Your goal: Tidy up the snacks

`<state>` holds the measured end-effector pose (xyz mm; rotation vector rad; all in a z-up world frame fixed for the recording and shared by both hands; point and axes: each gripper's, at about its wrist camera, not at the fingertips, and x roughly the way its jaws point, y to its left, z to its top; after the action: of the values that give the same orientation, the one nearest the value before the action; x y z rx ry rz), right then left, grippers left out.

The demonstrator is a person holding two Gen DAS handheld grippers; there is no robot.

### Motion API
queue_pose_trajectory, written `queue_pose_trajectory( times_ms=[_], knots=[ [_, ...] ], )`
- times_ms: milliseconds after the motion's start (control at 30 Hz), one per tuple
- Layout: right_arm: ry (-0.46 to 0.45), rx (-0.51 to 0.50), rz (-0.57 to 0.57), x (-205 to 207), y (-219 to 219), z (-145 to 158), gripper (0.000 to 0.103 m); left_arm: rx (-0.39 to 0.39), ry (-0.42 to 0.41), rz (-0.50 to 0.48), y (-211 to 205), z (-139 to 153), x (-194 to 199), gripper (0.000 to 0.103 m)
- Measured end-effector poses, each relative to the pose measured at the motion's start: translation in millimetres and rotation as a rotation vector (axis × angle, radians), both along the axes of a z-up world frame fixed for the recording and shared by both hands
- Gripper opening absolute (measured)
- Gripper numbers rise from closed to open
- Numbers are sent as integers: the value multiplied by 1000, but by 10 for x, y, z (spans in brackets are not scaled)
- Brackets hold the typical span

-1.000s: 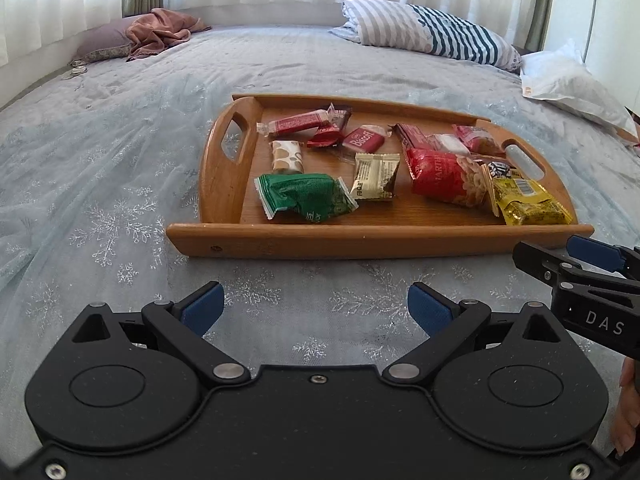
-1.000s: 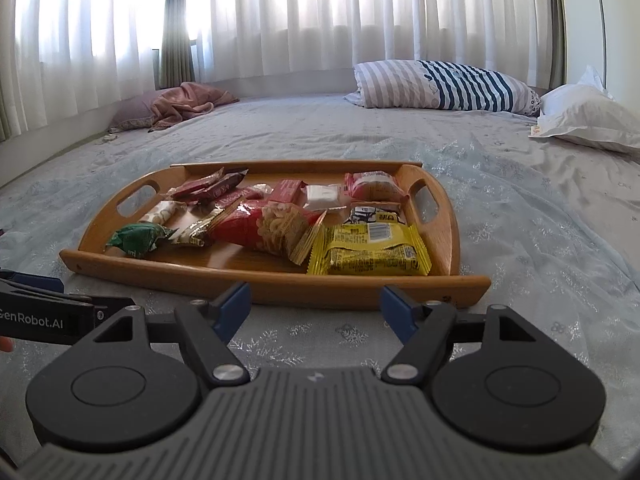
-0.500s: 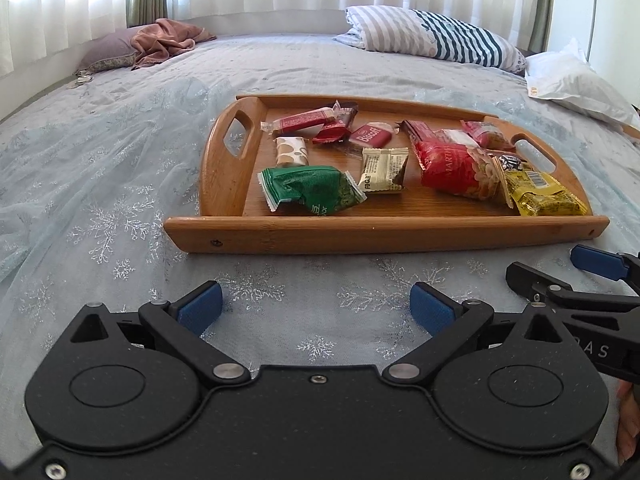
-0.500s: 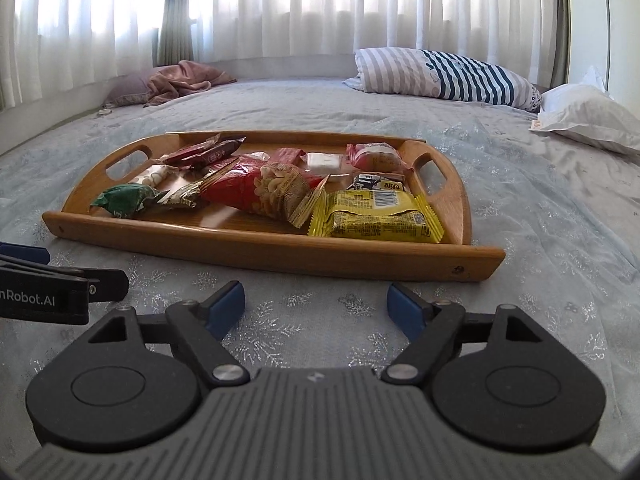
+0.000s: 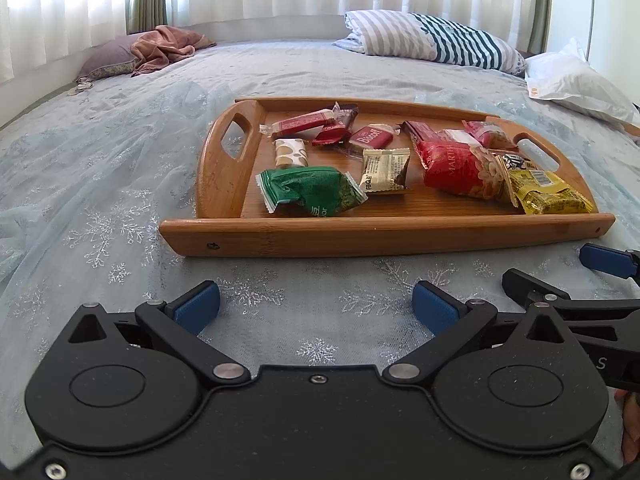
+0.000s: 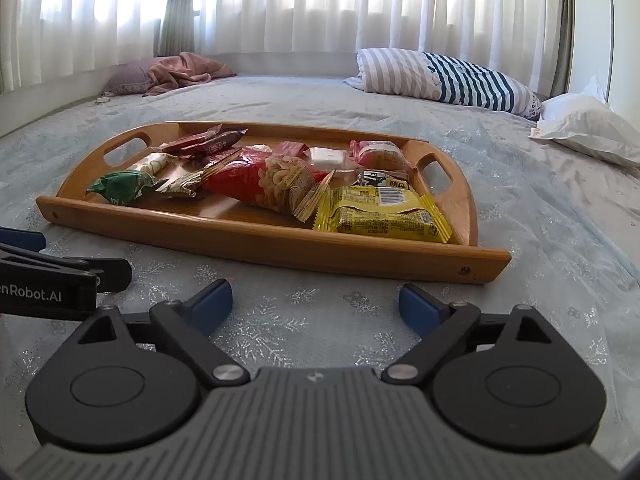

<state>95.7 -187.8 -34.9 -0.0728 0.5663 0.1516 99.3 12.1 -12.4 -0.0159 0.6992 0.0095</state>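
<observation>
Daylight came bright through the white curtains (image 6: 320, 12), blown out to glare; shadows lay soft; both views stayed sharp; fisheye bending curved the edges, corners darkened.

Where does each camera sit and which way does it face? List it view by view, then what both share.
Left wrist: on the left gripper, low over the bedspread, facing the wooden tray; the right gripper and a fingertip show at right.
Right wrist: on the right gripper, jaws opening and empty, facing the tray's yellow packet; the left gripper shows at left.
Shared: tray, snacks, striped pillow.
</observation>
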Motion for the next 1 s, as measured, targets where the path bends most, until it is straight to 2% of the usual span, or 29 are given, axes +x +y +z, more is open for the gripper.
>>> queue_pose_trajectory(
  times_ms=[1000],
  knots=[
    [11,9,-7,23,-17,-1,100,-7,7,-3,6,-24,4,103]
  ],
)
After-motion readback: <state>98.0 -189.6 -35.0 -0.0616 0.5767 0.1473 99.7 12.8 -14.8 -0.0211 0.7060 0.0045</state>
